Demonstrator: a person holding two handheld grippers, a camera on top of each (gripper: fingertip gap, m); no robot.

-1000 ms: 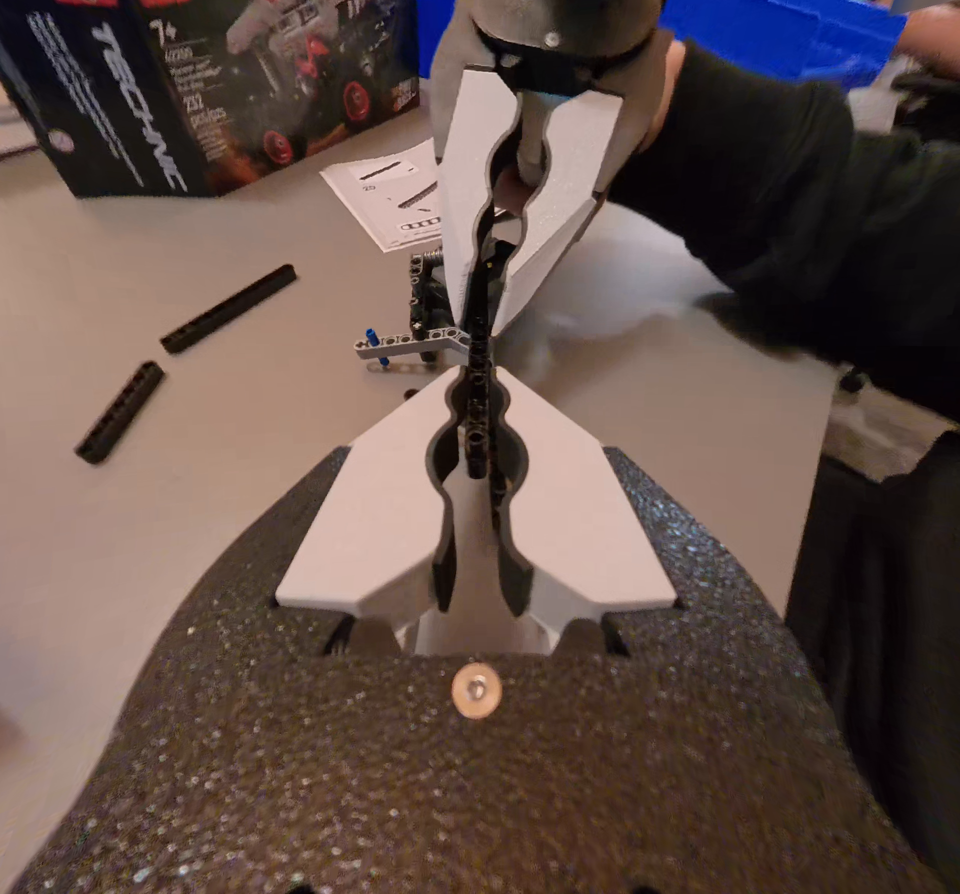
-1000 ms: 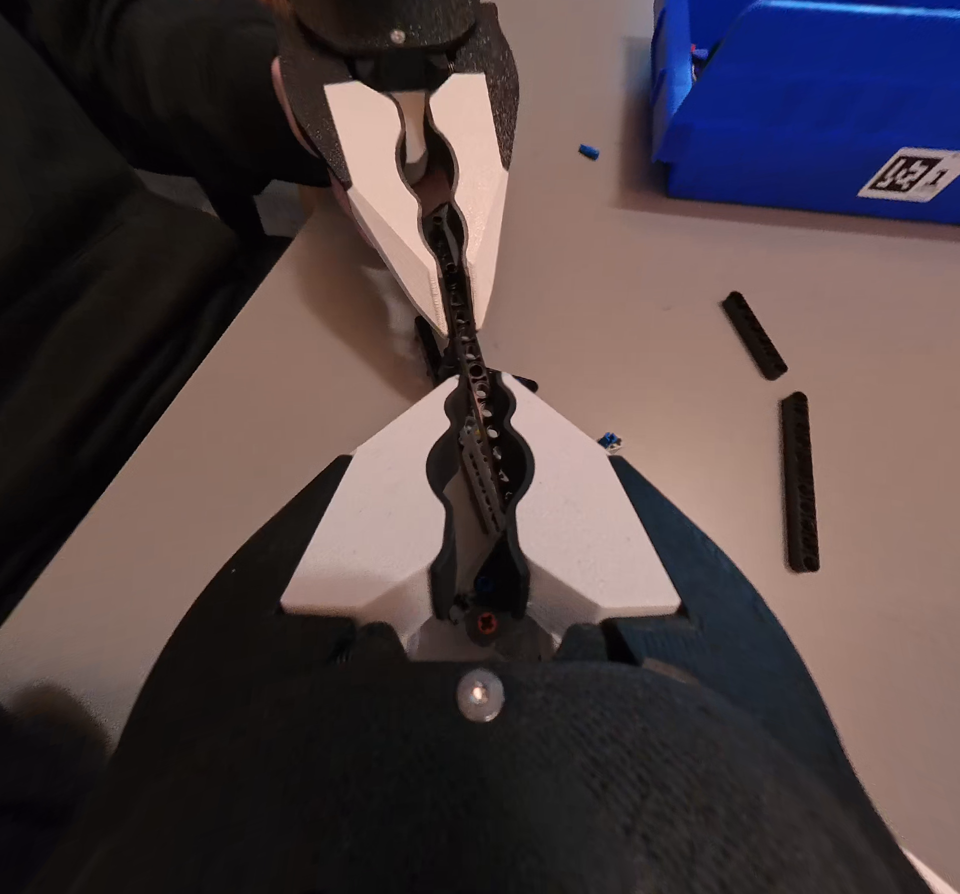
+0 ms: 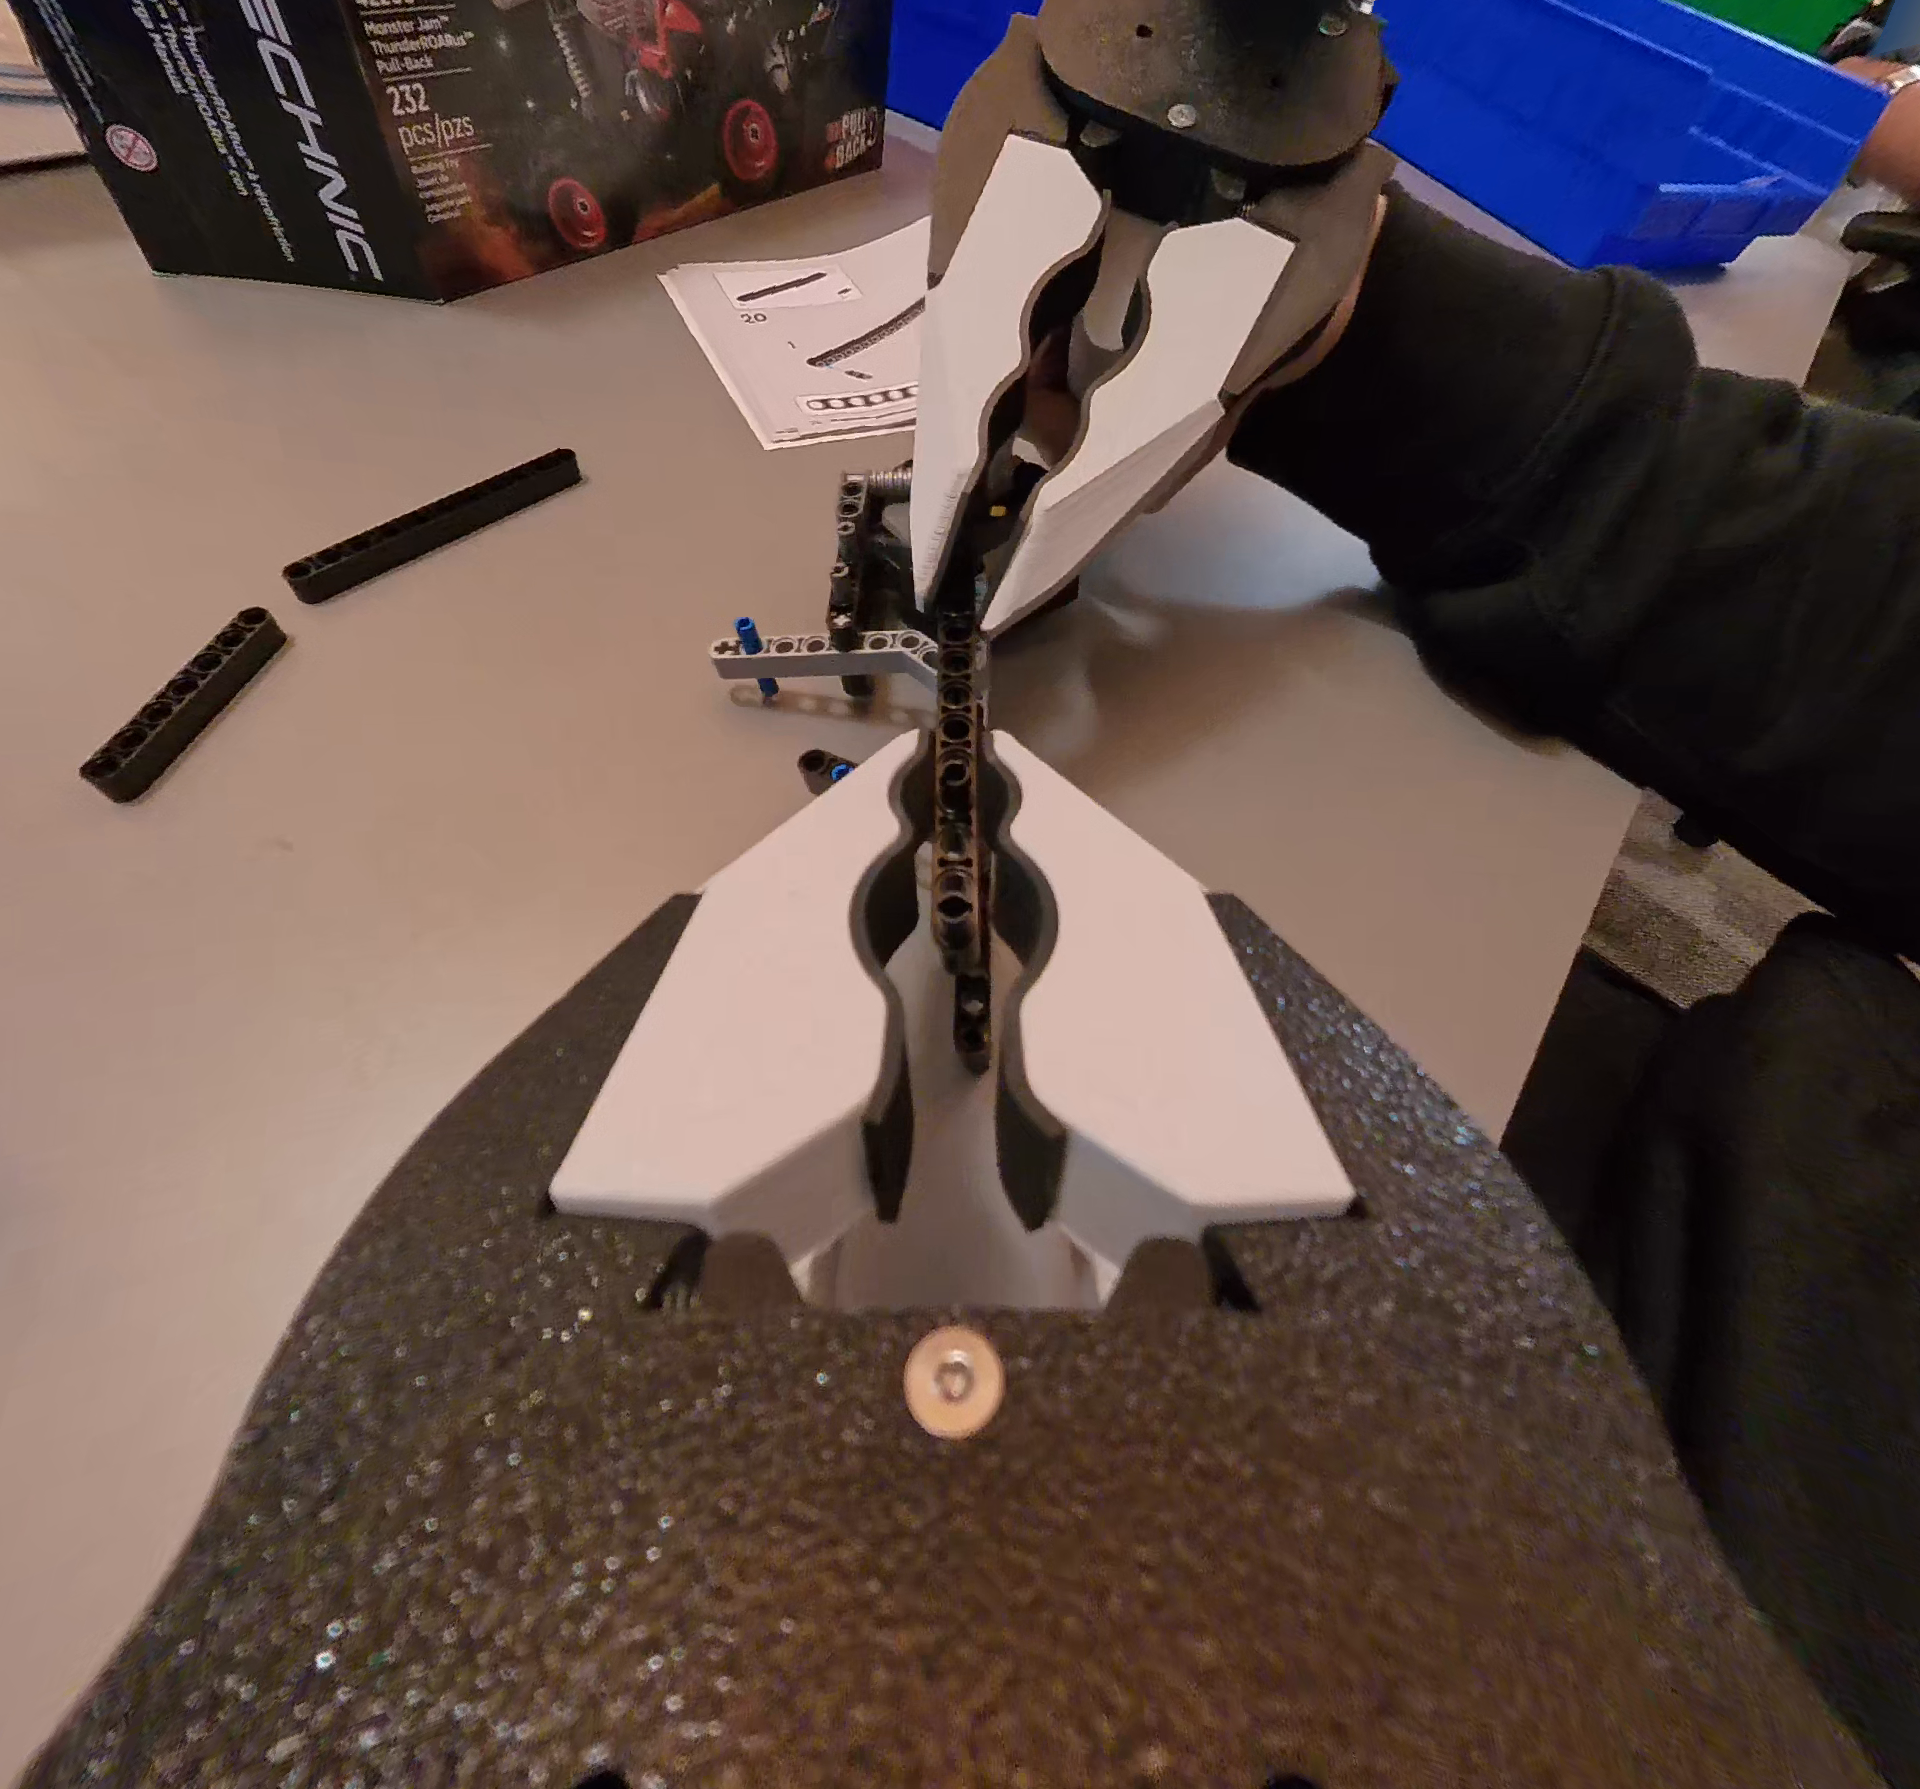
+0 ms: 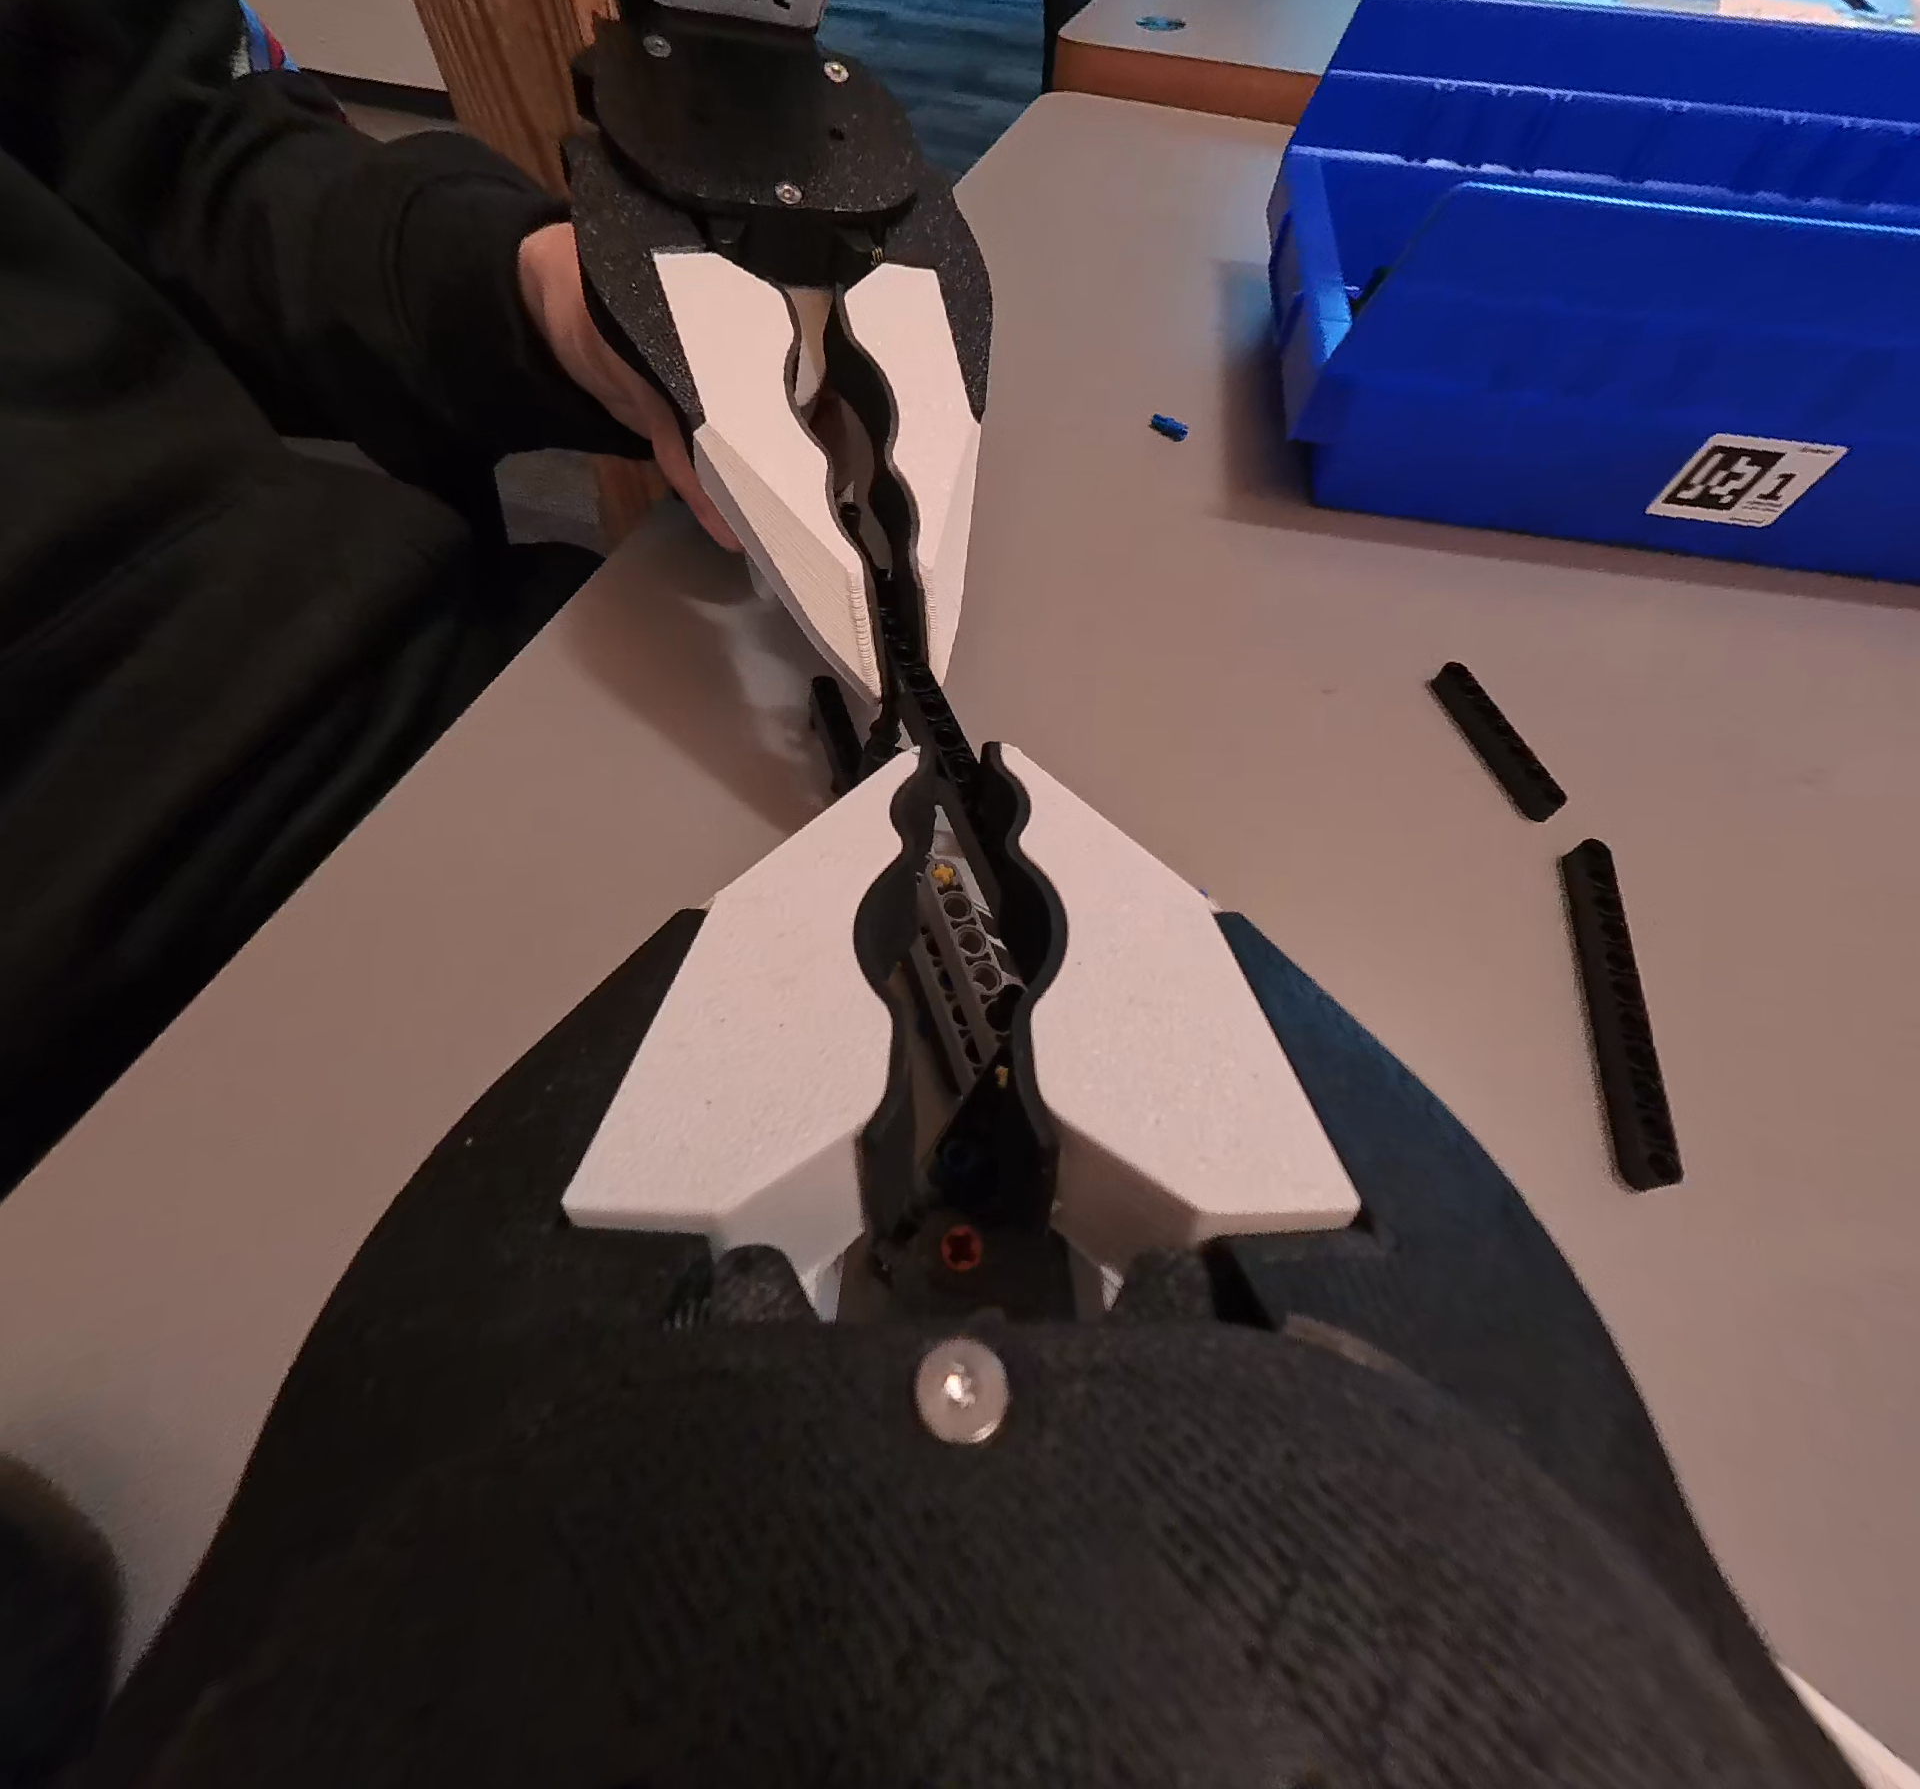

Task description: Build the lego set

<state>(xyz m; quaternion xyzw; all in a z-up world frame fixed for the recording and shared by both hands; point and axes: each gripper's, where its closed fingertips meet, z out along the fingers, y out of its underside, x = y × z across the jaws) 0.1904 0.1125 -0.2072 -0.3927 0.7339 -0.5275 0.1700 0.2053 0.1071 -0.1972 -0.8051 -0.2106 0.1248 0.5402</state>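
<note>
My left gripper (image 3: 951,752) is shut on one end of a long black beam (image 3: 958,866) held edge-up above the table. My right gripper (image 3: 951,601) faces it tip to tip and grips the other end together with the small assembly (image 3: 862,555). That assembly has a black frame and a grey beam (image 3: 821,648) with a blue pin sticking out to the left. In the right wrist view my right gripper (image 4: 951,763) is shut on the assembly's grey beam (image 4: 961,950), with a red axle end deep between the fingers. The black beam (image 4: 920,690) runs on into the left gripper (image 4: 894,669).
Two loose black beams (image 3: 431,524) (image 3: 182,716) lie on the grey table, also in the right wrist view (image 4: 1496,742) (image 4: 1621,1012). The set's box (image 3: 416,56), an instruction sheet (image 3: 800,337) and blue bins (image 4: 1610,285) stand behind. A small pin (image 3: 821,765) lies under the beam. Both grippers' tips are close together, under 4 cm apart.
Both grippers stay shut on the same parts. The two grippers have tilted slightly against each other, and the black beam now reaches a little deeper between the left fingers.
</note>
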